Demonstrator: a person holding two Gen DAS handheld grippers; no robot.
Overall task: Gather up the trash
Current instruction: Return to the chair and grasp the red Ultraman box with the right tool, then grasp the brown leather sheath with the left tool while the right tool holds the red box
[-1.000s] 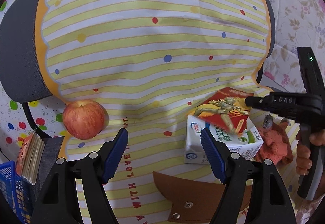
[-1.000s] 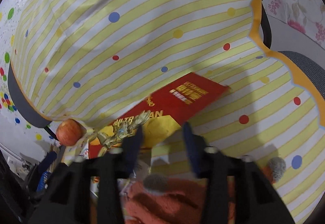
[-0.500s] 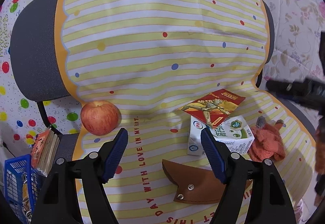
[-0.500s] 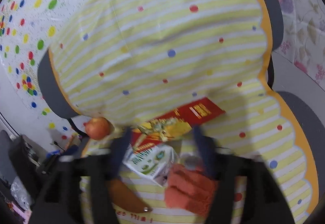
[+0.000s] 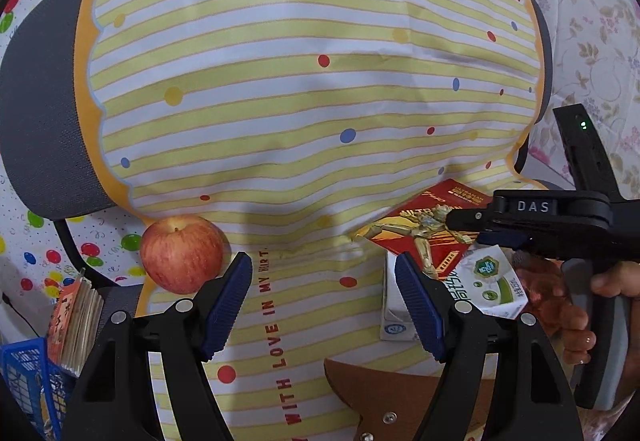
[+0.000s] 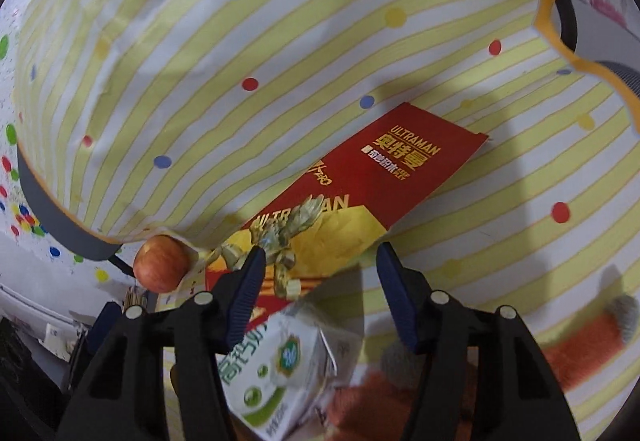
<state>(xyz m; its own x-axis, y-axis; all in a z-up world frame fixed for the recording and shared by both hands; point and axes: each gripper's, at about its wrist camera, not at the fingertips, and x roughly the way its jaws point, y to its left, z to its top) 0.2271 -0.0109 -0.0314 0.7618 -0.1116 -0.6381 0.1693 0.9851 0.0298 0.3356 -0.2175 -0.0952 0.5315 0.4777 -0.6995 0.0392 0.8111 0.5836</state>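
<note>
Right tool above red card

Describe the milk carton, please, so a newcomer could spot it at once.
On the chair seat under the yellow-striped dotted cloth, look right of the red apple. The white-and-green milk carton sits beneath a flat red Ultraman card, beside orange fuzzy fabric; it alone is boxy.

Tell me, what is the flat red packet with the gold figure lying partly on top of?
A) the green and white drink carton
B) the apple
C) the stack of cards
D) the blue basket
A: in the right wrist view the red packet has its near end resting over the top of the drink carton, while the apple sits apart at the left.
</note>
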